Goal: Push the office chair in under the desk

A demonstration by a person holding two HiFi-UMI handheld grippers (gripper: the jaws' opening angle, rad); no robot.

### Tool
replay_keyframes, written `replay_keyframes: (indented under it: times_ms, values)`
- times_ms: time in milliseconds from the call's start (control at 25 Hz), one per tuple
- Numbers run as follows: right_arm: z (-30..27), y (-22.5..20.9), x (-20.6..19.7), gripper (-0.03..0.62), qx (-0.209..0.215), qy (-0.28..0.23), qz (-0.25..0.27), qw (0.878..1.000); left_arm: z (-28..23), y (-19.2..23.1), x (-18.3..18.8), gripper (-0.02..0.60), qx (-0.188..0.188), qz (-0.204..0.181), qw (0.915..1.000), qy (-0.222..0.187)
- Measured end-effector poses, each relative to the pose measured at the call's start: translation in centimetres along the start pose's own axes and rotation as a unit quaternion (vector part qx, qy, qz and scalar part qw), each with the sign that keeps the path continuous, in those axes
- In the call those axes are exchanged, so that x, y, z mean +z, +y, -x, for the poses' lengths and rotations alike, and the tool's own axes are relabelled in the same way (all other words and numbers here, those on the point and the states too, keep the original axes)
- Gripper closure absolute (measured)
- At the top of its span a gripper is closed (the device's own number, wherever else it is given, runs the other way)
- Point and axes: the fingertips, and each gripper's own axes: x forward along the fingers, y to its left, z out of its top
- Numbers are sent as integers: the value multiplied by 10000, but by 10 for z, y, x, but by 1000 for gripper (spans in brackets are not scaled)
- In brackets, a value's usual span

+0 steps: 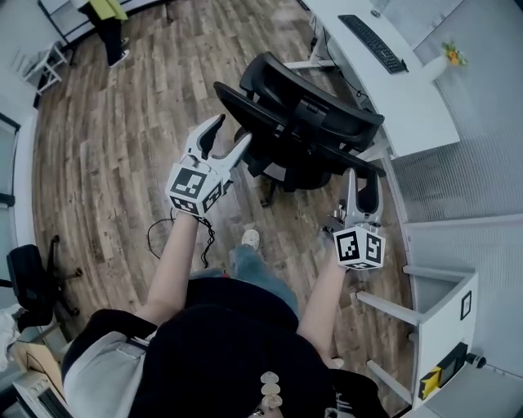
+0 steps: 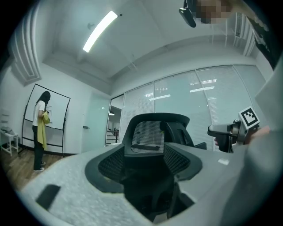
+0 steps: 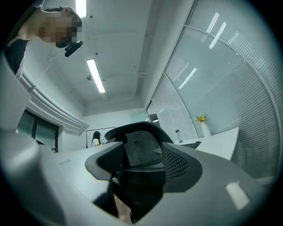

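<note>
A black mesh office chair (image 1: pixel 302 131) stands on the wood floor, its back towards me, beside the white desk (image 1: pixel 409 98) at the upper right. My left gripper (image 1: pixel 222 140) is open, its fingers spread just at the left end of the chair's back. My right gripper (image 1: pixel 362 189) is open too, at the right end of the back, close to the desk's edge. In the left gripper view the chair's headrest and back (image 2: pixel 152 132) fill the gap between the open jaws of the left gripper (image 2: pixel 146 176). In the right gripper view the right gripper (image 3: pixel 141 176) likewise frames the chair (image 3: pixel 141 148).
A keyboard (image 1: pixel 373 42) and a small yellow-flowered plant (image 1: pixel 449 55) sit on the desk. A white cabinet frame (image 1: pixel 441 326) stands at the lower right. A second black chair (image 1: pixel 29 277) is at the left edge, a cable (image 1: pixel 159 237) lies on the floor, and a person (image 1: pixel 106 24) stands far off.
</note>
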Motion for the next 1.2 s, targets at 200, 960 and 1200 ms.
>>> replay_keyframes:
  times_ms: [200,960,1200]
  values:
    - [-34,-20,12,329,72,-114,-371,9992,-34,11,9,310,103,-91,9999,-50]
    - [-50,16,-19,330,1991,2131,2354,9271,-74,7,16,284,-1220,-2293,9584,1180]
    - [-48,20,-44,329,2699,3109,3830,8270,-75,-8,-3,278,-2208,-3364,8989,1735]
